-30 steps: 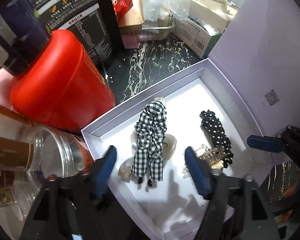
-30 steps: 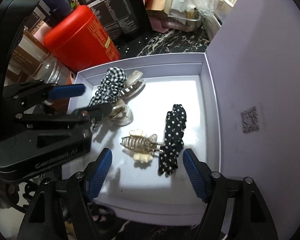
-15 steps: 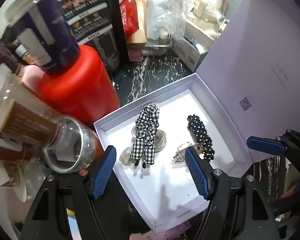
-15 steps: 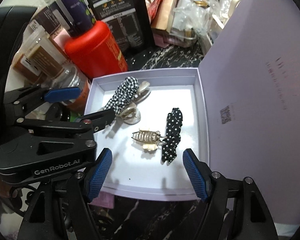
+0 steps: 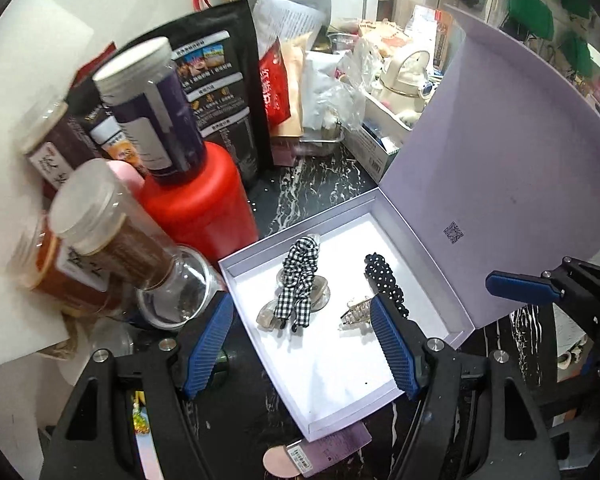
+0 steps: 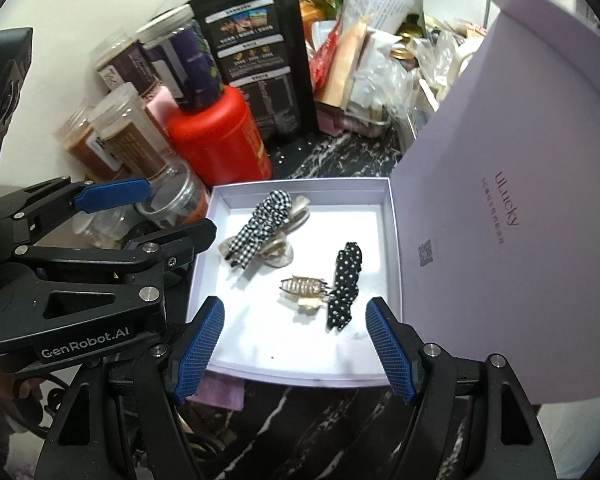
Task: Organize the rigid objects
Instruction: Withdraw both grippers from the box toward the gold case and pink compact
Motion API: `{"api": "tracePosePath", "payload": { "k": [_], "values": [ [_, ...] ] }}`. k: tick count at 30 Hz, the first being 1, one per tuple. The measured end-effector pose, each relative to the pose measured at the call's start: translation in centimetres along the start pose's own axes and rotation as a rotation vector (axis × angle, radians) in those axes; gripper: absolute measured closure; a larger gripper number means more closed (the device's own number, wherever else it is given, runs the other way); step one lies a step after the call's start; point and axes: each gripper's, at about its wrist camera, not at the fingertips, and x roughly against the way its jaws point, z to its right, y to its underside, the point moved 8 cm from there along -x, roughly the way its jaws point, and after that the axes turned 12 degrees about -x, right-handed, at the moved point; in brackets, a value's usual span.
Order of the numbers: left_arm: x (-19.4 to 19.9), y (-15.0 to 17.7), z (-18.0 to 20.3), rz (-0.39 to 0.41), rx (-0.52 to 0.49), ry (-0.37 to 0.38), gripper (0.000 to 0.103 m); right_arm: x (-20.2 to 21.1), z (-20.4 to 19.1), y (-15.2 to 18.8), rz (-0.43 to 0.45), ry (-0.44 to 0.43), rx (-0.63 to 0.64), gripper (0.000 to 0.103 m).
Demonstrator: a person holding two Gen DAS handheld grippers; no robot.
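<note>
A pale lilac box (image 5: 256,254) (image 6: 300,186) lies open on the dark marble counter, its lid (image 5: 500,160) (image 6: 520,220) standing up on the right. Inside lie a black-and-white checked hair clip (image 5: 298,280) (image 6: 260,228), a polka-dot clip (image 5: 384,284) (image 6: 344,280) and a gold claw clip (image 5: 356,312) (image 6: 304,288). My left gripper (image 5: 300,348) hovers open above the box's near left part, holding nothing. Above the near edge of the box my right gripper (image 6: 294,346) is open too, and empty. The left gripper (image 6: 112,216) shows at the left of the right wrist view.
A red canister (image 5: 196,204) (image 6: 220,140), several clear jars (image 5: 100,232) (image 6: 112,136) and a black pouch (image 5: 216,92) (image 6: 260,48) crowd the counter left of and behind the box. Bags and cartons (image 5: 340,92) pile at the back. A pink tag (image 5: 312,454) lies near the box's front.
Both grippers have risen and drawn back from the box, so it looks smaller and more of the counter clutter shows. The clips have not moved. Both stay open.
</note>
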Motion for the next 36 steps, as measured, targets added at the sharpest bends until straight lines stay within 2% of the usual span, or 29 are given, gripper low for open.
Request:
{"api": "tracePosePath", "payload": {
  "k": [4,5,13,27,36],
  "values": [
    [1.1,1.0,-0.1,0.009,0.016,-0.009,0.032,0.9,-0.6,0.5,0.014,-0.009,0.014,0.029],
    [1.4,1.3,-0.1,0.010,0.023,-0.005,0.032,1.1,-1.0,0.8,-0.001,-0.038,0.084,0.029],
    [3.4,4.0,0.0,0.017,0.066,-0.010,0.032,2.9,-2.1,3.1,0.004,-0.066,0.137,0.029],
    [6.3,8.5,0.5,0.023,0.138,-0.048,0.032,5.5,-3.3,7.0,0.019,-0.105,0.196,0.029],
    [7.2,11.8,1.2,0.002,0.170,-0.075,0.032,5.6,-3.6,9.8,-0.018,-0.128,0.231,0.029]
  ]
}}
